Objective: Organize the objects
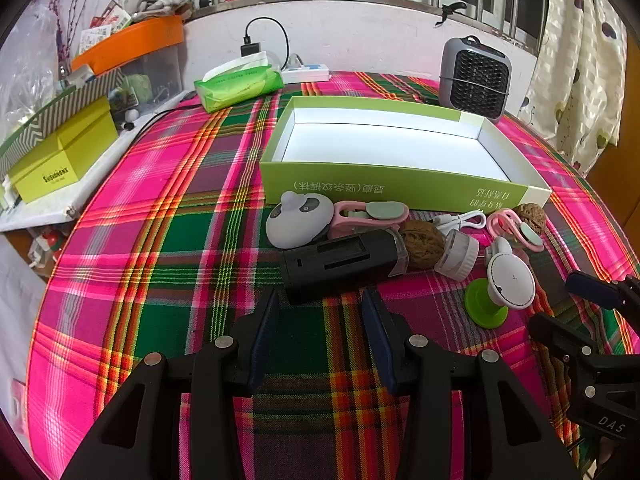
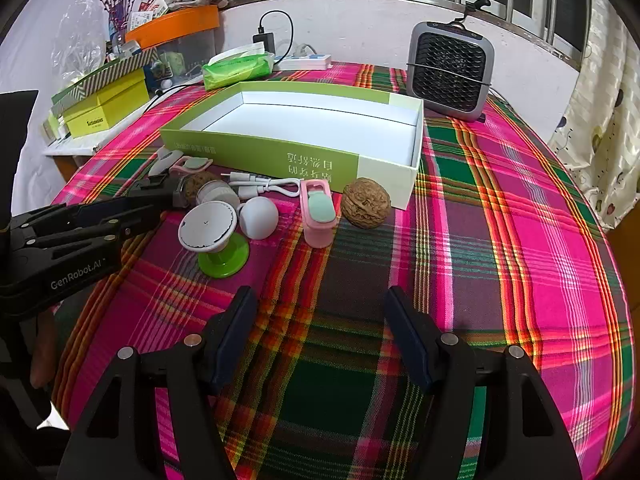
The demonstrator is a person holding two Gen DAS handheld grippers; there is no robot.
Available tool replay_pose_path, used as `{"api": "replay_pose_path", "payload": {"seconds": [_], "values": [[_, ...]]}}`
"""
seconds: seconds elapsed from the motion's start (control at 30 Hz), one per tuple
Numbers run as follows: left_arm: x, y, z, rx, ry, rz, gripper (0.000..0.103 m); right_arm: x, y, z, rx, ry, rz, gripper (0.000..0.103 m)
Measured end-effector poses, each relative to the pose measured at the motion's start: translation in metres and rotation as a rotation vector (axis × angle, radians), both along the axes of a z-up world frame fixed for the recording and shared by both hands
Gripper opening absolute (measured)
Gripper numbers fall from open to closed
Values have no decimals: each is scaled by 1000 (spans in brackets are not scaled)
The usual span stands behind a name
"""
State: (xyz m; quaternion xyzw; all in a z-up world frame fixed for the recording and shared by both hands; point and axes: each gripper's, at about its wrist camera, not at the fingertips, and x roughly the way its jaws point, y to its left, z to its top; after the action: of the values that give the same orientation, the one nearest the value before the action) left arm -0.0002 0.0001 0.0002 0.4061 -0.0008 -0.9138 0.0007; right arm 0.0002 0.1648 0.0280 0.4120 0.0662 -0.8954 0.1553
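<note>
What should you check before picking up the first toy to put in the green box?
1. Left gripper open, nothing held: ok.
2. Right gripper open, nothing held: ok.
3. Green box has room inside: ok.
4. Black device lies right ahead of the left gripper: ok.
5. Walnut stands apart from the other things, easy to grab: ok.
6. White cable free of the other things: cannot tell.
</note>
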Motion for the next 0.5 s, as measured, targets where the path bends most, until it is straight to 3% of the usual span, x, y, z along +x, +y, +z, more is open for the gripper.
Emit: {"api": "replay_pose_path", "payload": {"seconds": [0.5], "values": [[0,0,0,-2,0,1,42,2,0,1,0,0,-1,67]]}}
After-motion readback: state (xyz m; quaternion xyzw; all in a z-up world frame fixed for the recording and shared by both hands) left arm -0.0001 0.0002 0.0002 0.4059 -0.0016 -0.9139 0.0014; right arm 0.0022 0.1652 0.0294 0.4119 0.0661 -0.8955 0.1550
